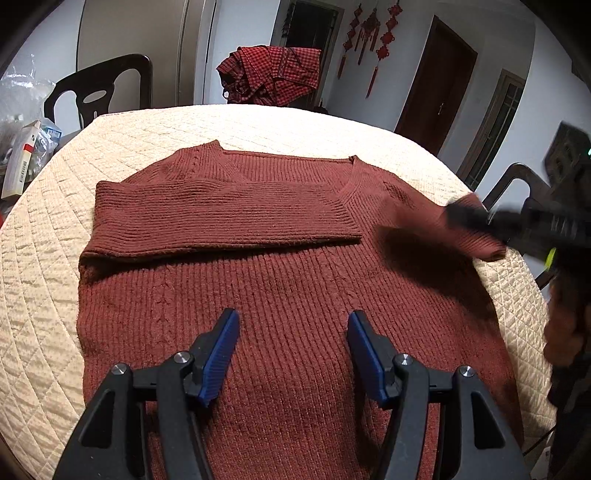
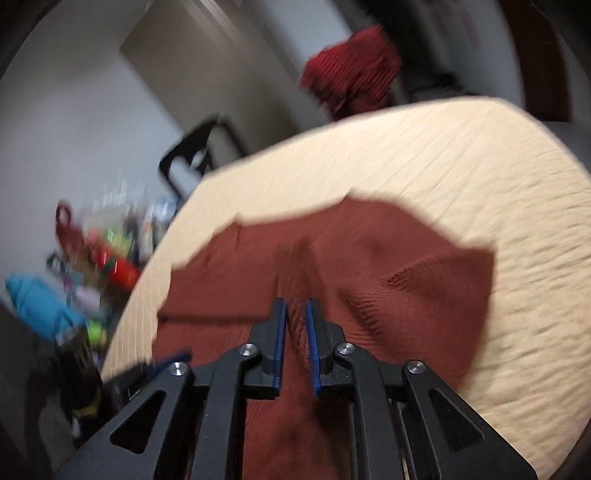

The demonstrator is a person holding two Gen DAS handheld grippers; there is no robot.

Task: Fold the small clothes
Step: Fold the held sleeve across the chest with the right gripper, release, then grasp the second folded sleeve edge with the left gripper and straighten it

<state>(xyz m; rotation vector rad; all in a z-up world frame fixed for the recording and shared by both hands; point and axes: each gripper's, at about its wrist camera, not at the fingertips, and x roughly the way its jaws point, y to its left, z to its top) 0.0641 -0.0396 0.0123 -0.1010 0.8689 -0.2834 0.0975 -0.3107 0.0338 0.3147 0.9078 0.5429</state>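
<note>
- Left wrist view: a rust-red knit sweater (image 1: 288, 280) lies flat on a round table under a cream quilted cover (image 1: 44, 280), neckline toward the far edge.
- One sleeve (image 1: 221, 218) is folded across the chest, its cuff ending near the middle of the garment.
- The left gripper (image 1: 291, 325) hangs over the lower body of the sweater with its blue-padded jaws spread apart and nothing between them.
- At the right edge, the right gripper (image 1: 469, 218), blurred, has the other sleeve (image 1: 436, 218) by its cuff, lifted off the cover; a shadow falls on the knit under it.
- Past the table, a red checked cloth (image 1: 271, 72) is draped over a chair back, and a dark chair (image 1: 99, 88) stands at far left.
- Red knotted ornaments (image 1: 371, 33) hang on the wall beside a dark door (image 1: 437, 85).
- A clutter of boxes and bags (image 1: 22, 147) sits left of the table.

- Right wrist view: the whole picture is smeared by motion and tilted.
- The right gripper (image 2: 295, 314) has its jaws drawn nearly together, clamped on a ridge of the sweater's (image 2: 369, 251) fabric that stands up between the blue pads (image 2: 282, 332).
- The knit bunches and rises toward the grip; the rest spreads over the quilted cover (image 2: 480, 177).
- The checked cloth (image 2: 351, 70) shows beyond the table, and blurred coloured clutter (image 2: 96, 251) lies at left.
</note>
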